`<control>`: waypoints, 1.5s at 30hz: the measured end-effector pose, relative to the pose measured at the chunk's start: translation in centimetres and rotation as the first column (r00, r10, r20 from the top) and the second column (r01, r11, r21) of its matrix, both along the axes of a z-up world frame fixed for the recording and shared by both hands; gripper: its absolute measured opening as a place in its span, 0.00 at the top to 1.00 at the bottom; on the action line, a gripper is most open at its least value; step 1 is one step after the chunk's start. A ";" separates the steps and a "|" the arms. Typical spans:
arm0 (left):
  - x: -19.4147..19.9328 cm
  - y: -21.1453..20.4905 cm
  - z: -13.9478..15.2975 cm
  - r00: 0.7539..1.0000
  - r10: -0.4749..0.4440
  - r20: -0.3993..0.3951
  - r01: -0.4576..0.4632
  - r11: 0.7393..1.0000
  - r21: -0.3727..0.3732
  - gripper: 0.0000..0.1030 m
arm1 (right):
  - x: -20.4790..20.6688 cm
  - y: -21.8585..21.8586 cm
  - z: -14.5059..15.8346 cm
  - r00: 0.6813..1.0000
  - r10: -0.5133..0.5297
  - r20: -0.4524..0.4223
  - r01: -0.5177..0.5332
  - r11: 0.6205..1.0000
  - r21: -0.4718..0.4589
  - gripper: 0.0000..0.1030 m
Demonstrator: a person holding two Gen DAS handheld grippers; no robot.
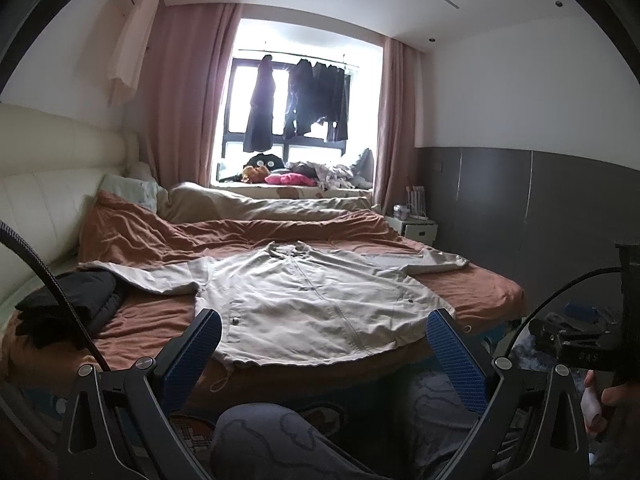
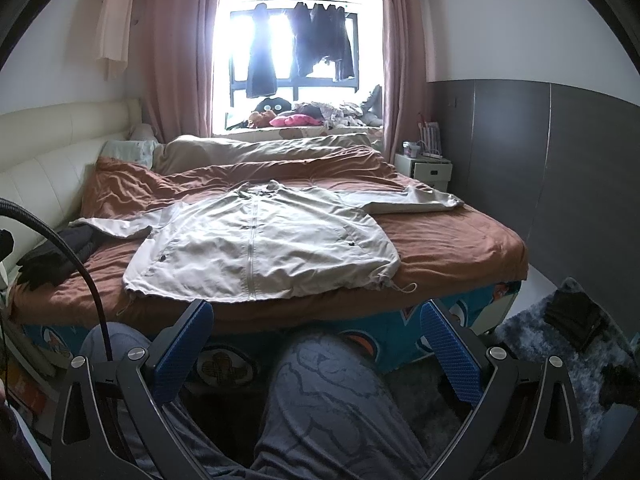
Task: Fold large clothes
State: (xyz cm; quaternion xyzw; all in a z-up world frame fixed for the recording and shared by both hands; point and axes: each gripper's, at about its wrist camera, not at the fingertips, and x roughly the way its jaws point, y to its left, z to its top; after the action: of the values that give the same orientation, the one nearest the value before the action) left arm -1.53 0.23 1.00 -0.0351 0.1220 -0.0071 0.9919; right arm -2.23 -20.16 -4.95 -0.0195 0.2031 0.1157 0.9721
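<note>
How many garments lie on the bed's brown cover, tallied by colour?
Beige zip-front jacket, spread flat: 1
Black bundled clothing at the cover's left edge: 1, though it may hold more than one piece
Total: 2

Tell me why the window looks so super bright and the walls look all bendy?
Right wrist view: daylight floods the window, washing the glass out white and turning the hanging clothes into dark shapes. Left wrist view: same glare, a bit milder. Both views: the fisheye lens curves the walls and leaves black corners; the jacket stays sharp.
</note>
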 end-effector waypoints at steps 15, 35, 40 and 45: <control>-0.5 0.2 0.4 1.000 0.016 0.016 -0.016 1.000 0.007 0.00 | -0.4 -0.5 0.4 1.000 0.000 0.012 0.000 1.000 0.024 0.00; -0.3 -0.2 0.4 1.000 0.010 0.005 -0.010 1.000 0.024 0.00 | -0.4 -1.0 0.5 1.000 -0.009 0.026 0.008 1.000 0.026 0.00; 0.0 0.2 0.2 1.000 0.028 -0.001 -0.028 1.000 0.009 0.00 | 0.0 -1.4 1.2 0.999 -0.009 0.045 0.008 1.000 0.011 0.00; 0.7 0.8 -0.3 0.999 0.053 -0.014 -0.053 0.999 0.005 0.00 | 1.5 -1.5 0.9 0.999 0.011 0.037 -0.012 1.000 0.024 0.00</control>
State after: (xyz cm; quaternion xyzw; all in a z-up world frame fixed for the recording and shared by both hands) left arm -0.82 1.01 0.69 -0.0358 0.1279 0.0196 0.9909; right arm -0.75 -21.63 -4.08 -0.0109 0.1837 0.1232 0.9752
